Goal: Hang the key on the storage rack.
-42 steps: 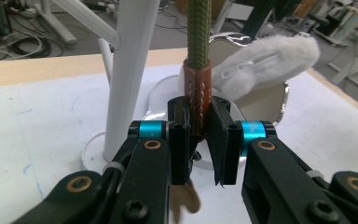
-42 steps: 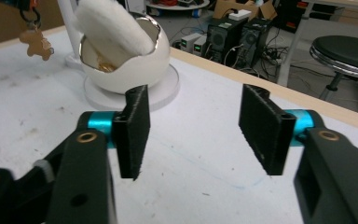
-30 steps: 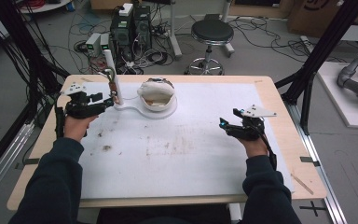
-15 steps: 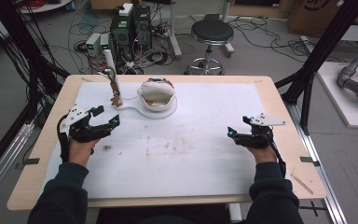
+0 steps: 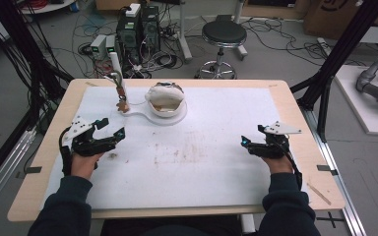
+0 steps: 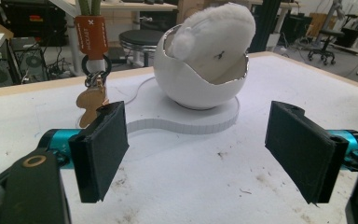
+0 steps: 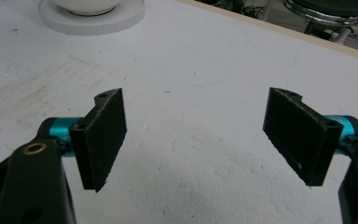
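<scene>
Robotics lab / data-collection cell. Wooden surface (image 5: 295,105) with a stained white mat (image 5: 216,147), boxed in by black aluminium frame struts (image 5: 334,59). Bare concrete floor; at 11 o'clock, PC towers (image 5: 139,27) and a tangle of cables (image 5: 39,54). Round black stool (image 5: 222,33) at 12. Grey robot arm part (image 5: 376,86) on a white platform at 2–3 o'clock. Cardboard boxes (image 5: 332,10) along the far wall.

High view: above the person's side, looking forward and down over the whole tabletop (image 5: 216,162).
Left gripper view: low, close behind its jaws, facing the white bowl (image 6: 200,86) at frame centre.
Right gripper view: low, close; shares that bowl (image 7: 86,5), upper left.
</scene>
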`<state>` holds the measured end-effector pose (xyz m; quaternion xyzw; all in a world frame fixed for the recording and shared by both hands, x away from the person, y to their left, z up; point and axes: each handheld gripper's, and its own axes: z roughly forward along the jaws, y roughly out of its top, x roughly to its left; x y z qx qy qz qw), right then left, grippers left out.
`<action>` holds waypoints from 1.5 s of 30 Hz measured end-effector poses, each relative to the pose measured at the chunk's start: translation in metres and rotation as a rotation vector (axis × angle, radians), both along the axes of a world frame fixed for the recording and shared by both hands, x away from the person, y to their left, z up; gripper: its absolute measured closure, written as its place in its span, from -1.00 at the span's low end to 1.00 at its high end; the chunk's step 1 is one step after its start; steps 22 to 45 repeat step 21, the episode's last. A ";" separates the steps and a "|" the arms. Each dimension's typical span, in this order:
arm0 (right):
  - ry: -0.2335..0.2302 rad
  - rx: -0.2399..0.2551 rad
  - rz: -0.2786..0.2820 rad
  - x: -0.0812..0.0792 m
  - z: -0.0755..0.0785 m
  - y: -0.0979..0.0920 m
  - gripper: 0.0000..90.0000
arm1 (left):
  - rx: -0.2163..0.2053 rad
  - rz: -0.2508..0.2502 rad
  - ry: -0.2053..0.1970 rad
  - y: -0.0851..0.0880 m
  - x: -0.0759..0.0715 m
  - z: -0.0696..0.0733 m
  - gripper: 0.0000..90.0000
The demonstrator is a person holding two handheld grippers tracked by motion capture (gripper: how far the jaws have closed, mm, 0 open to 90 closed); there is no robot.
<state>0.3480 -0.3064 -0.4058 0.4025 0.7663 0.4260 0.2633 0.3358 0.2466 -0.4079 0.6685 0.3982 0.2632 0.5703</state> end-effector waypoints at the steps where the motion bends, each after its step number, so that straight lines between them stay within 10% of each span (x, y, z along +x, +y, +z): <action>1: 0.002 0.000 0.006 0.000 0.000 0.000 -0.52 | 0.007 -0.001 0.000 -0.001 0.000 0.000 -0.53; 45: 0.020 0.011 -0.005 0.007 -0.005 0.000 -0.52 | 0.017 0.029 0.005 0.002 0.003 -0.003 -0.50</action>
